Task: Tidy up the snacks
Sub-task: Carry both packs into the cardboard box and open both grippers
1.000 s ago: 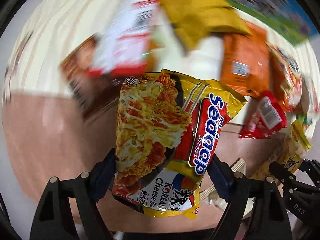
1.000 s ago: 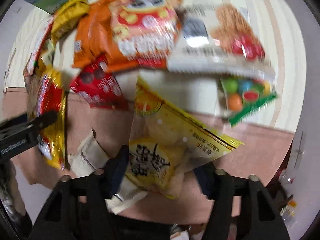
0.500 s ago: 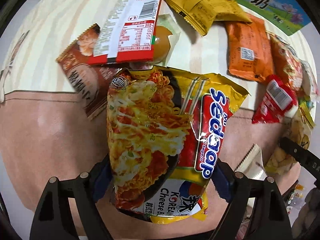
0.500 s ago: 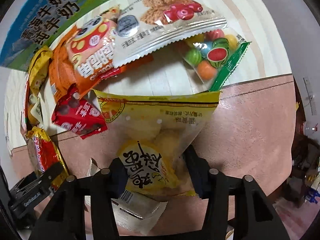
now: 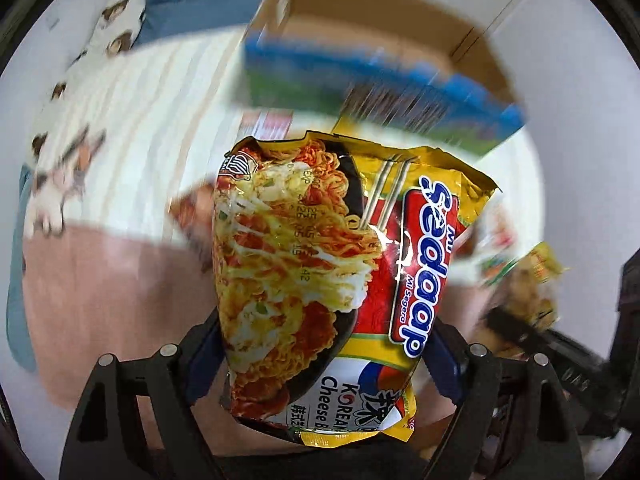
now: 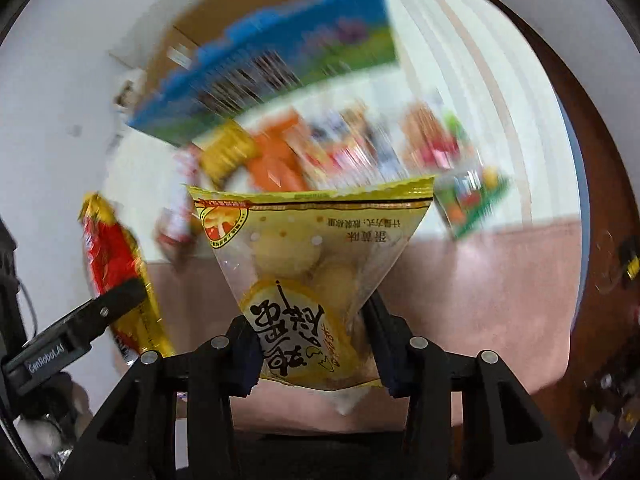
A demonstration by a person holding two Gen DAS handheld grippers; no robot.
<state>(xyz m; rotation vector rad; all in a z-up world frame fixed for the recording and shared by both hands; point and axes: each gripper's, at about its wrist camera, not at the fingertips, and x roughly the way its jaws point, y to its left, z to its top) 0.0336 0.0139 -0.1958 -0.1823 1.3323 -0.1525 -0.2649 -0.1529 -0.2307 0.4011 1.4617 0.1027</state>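
Jaws clamp noodle packet (image 5: 320,280) left, yellow snack bag (image 6: 312,280) right.

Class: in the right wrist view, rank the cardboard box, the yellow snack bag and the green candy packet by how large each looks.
1. cardboard box
2. yellow snack bag, though nearness to the camera inflates it
3. green candy packet, blurred but clearly smallest

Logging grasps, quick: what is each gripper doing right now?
Left gripper: shut on the yellow-red instant noodle packet.
Right gripper: shut on the clear yellow pastry bag.

Both wrist views toward carton (image 5: 384,60)
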